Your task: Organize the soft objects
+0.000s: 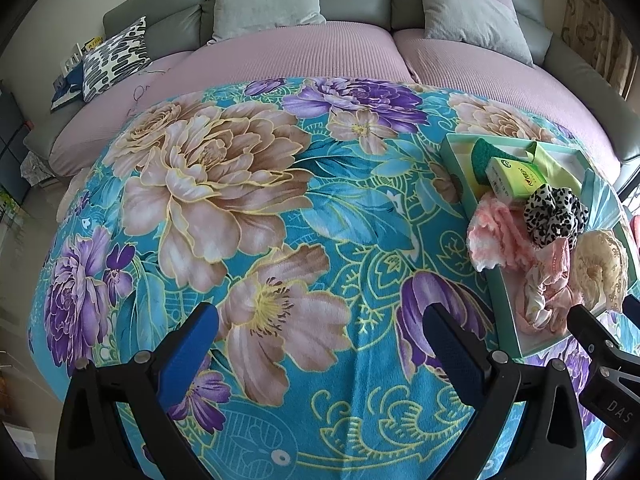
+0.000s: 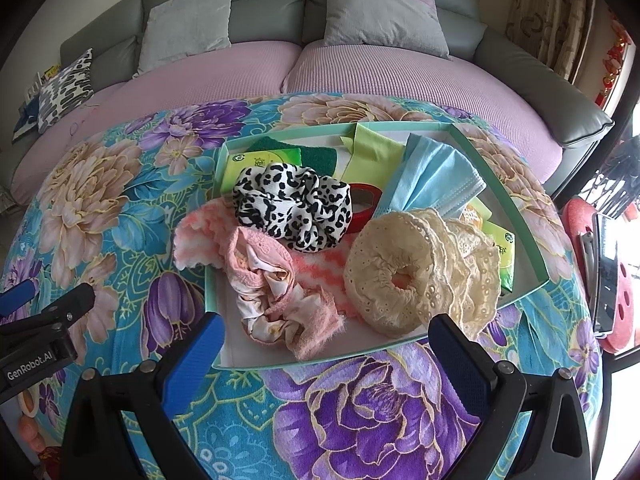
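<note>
One shallow green tray [image 2: 532, 236] sits on the flowered blanket [image 2: 360, 408] covering the counter. In it lie three scrunchies: a leopard-print one [image 2: 292, 204], a pink one [image 2: 272, 292] and a cream lace one [image 2: 412, 276]. One pink-and-white cloth [image 2: 200, 236] hangs over the tray's left edge. Also inside are one blue face mask [image 2: 436, 180], one red tape roll [image 2: 364, 204], one green scrubber [image 2: 316, 156] and green packets [image 2: 256, 162]. The left claw [image 1: 320, 348] is spread over bare blanket; the right claw [image 2: 326, 354] is spread at the tray's near edge, holding nothing.
</note>
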A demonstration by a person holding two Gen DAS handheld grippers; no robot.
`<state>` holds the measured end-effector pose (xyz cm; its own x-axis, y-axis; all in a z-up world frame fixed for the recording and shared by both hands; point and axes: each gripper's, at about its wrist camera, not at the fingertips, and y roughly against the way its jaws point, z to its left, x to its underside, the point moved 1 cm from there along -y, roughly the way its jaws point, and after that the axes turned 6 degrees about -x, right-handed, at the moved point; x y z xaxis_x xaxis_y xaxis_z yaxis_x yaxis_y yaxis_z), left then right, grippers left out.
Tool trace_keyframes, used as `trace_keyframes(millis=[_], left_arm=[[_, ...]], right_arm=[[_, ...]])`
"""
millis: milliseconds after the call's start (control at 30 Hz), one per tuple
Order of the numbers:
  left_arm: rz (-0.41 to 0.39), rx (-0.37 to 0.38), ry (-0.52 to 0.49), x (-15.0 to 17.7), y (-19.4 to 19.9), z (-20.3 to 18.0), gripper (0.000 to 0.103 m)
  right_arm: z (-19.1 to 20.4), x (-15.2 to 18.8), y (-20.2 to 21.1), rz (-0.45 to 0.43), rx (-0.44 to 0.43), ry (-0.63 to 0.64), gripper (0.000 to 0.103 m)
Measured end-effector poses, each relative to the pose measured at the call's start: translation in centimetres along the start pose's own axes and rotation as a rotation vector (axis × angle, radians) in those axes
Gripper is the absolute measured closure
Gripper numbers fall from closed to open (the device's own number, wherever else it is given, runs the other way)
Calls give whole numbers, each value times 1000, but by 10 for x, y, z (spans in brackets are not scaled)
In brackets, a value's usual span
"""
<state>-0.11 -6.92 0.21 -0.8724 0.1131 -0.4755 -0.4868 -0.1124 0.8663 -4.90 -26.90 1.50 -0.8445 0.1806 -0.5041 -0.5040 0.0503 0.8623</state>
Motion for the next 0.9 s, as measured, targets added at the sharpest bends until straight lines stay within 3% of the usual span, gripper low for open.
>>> trace_keyframes(millis=[900], left_arm=[[6,0,-2,0,-1,-1,1]], right_arm=[[2,2,-3,13,1,6,0]])
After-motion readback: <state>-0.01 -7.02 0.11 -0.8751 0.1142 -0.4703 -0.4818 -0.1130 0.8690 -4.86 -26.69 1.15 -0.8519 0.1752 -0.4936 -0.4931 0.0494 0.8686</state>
